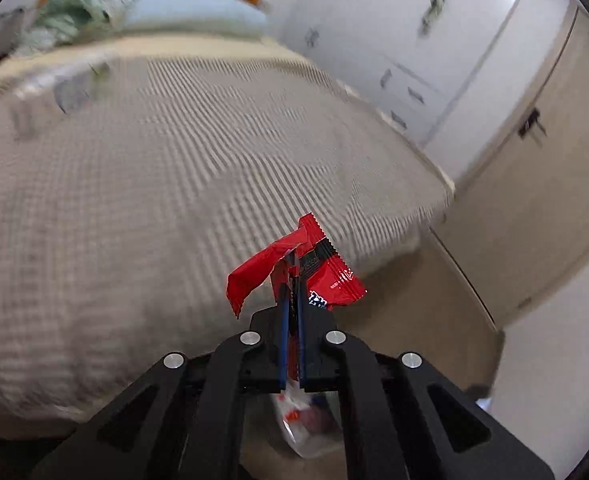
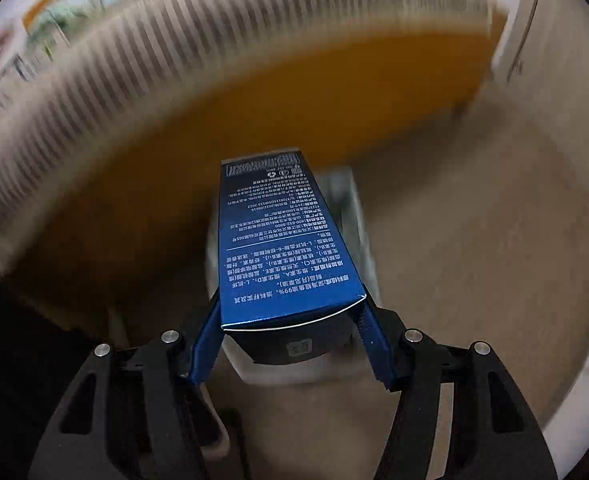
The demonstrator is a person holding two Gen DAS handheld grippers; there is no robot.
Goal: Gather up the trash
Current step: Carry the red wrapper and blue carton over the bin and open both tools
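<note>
In the left wrist view my left gripper [image 1: 292,276] is shut on a crumpled red snack wrapper [image 1: 294,268], held in the air near the foot corner of the bed. Below it, between the gripper arms, a clear plastic bag [image 1: 306,424] with trash in it lies on the floor. In the right wrist view my right gripper [image 2: 290,312] is shut on a long blue carton [image 2: 282,240] printed with white text, held above a blurred pale container [image 2: 358,216] on the floor.
A bed with a beige ribbed cover [image 1: 154,180] fills the left view, with a green blanket [image 1: 82,8] and pillow at its head. White cupboards [image 1: 434,40] and a beige door [image 1: 534,200] stand to the right. The bed's orange wooden side [image 2: 294,100] is ahead in the right view.
</note>
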